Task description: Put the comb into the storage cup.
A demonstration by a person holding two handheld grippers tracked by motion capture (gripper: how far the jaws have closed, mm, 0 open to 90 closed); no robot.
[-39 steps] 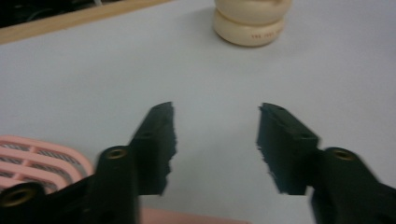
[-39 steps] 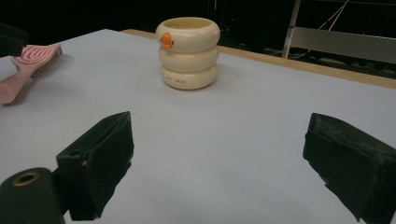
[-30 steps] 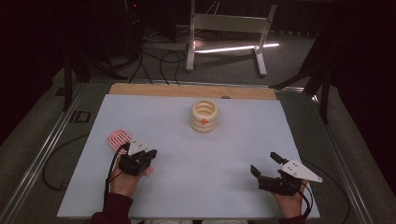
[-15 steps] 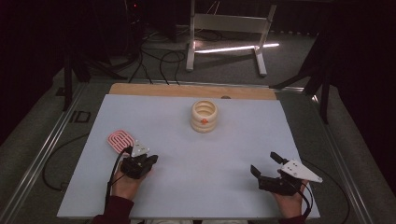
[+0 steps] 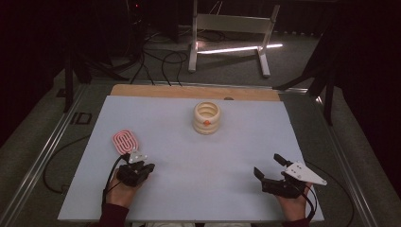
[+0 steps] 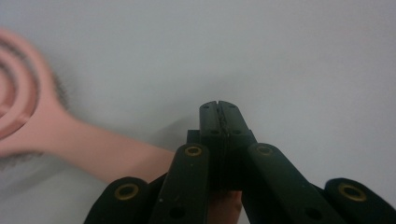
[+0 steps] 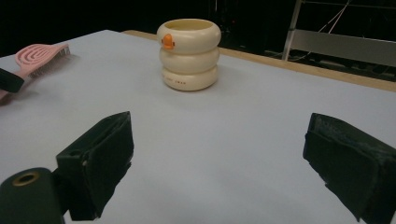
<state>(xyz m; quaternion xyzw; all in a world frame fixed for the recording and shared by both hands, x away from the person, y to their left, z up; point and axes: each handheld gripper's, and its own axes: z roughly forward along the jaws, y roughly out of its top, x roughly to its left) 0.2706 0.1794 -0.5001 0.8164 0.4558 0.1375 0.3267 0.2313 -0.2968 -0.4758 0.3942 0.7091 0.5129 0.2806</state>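
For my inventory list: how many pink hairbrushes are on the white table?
1. The pink hairbrush lies near the table's left edge, just ahead of the left gripper.

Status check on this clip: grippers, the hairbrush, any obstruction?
Left gripper shut, empty, beside handle of pink plastic hairbrush. Right gripper open, empty. Cream ribbed cup well clear.

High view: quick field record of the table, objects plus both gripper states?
surface: pale table top
pink hairbrush: lying flat at left, handle toward the person
cream ringed cup: upright, centre rear, orange mark on its side
left gripper: shut, empty, just beside the brush handle
right gripper: open, empty, near the right front edge, facing the cup
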